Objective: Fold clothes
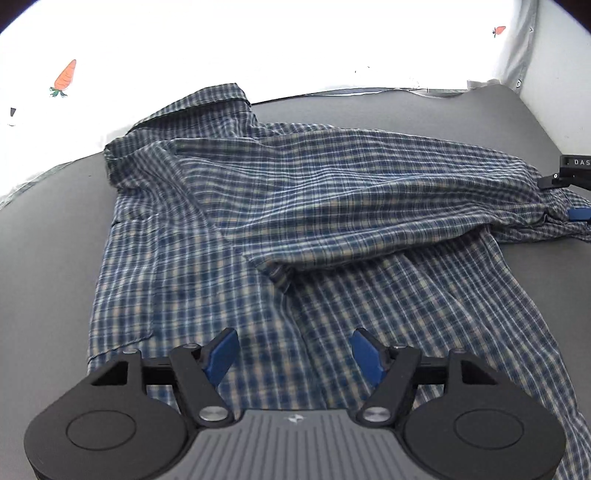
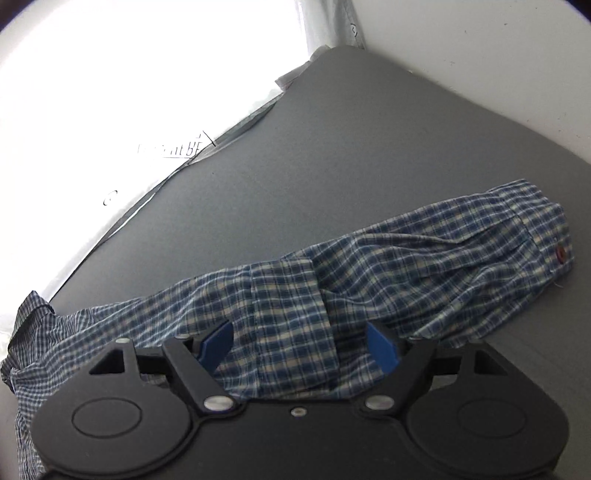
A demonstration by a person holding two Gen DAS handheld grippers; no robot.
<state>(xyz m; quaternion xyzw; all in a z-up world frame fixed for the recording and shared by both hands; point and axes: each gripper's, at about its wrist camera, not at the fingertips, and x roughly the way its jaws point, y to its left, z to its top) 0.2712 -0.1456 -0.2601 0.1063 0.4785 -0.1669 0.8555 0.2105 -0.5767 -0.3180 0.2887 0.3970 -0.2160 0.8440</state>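
Blown-out white glare behind; fisheye bending, dark corners.

A flat, matte grey table surface (image 1: pixel 48 258) carries a blue, white and beige checked cotton shirt (image 1: pixel 207 236), which lies spread and partly folded on it, one sleeve (image 2: pixel 461 258) stretched across the grey top with its buttoned cuff flat.

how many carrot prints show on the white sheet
2: one carrot print at far left beyond the shirt's collar, another carrot print at top right; glare may hide more.
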